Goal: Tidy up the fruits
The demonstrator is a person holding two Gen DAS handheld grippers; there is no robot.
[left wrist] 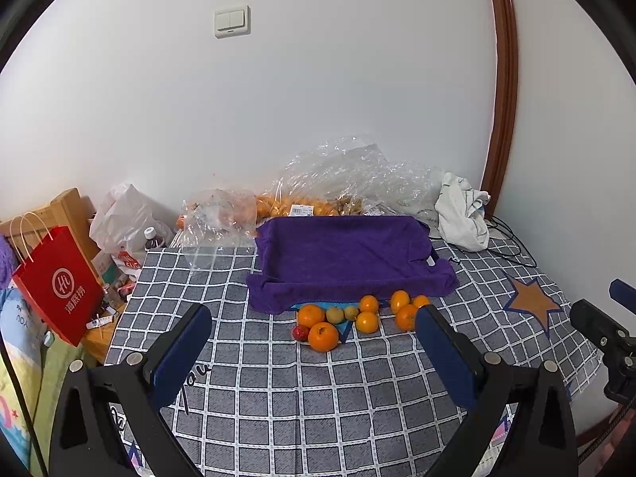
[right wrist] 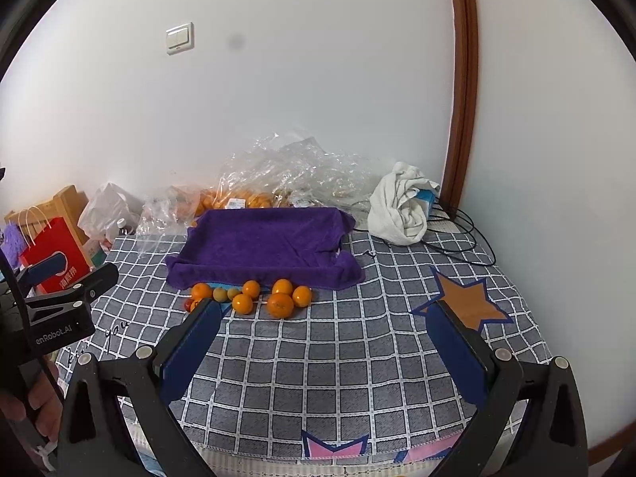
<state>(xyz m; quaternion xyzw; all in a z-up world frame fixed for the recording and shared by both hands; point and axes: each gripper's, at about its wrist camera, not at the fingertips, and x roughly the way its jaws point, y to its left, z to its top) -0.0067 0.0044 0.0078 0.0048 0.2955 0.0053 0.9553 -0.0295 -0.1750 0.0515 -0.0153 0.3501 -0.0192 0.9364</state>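
Left wrist view: the left tool (left wrist: 314, 342) is held above a grey checked sheet (left wrist: 278, 389) on a bed, its two blue-padded fingers spread wide apart with nothing between them. Ahead of it, a loose cluster of fruit is seen on the sheet, just in front of a tray draped with a purple towel (left wrist: 346, 254). Seven oranges (left wrist: 323, 336) are counted, along with two small yellow-green fruits (left wrist: 335, 315) and one small red fruit (left wrist: 300, 332) at the left end of the group. Several of the fruits touch one another; the rearmost ones lie against the towel's front edge. Nothing is seen inside the towel-lined tray. Behind the tray, crumpled clear plastic bags (left wrist: 349, 175) are piled against the wall, and more orange fruit is visible through them, too jumbled to be counted. One white cloth (left wrist: 461, 214) is bunched at the back right, and one red paper bag (left wrist: 55, 286) stands off the left side of the bed.

In the right wrist view, the right tool (right wrist: 324, 330) is likewise held open and empty over the sheet, well apart from the fruit. Six oranges can be counted from here, the rest being hidden behind the tool's left finger. One orange star (right wrist: 465, 298) printed on the sheet is seen just beyond the right finger. The left tool appears at the left edge, gripped by a hand (right wrist: 24, 413).
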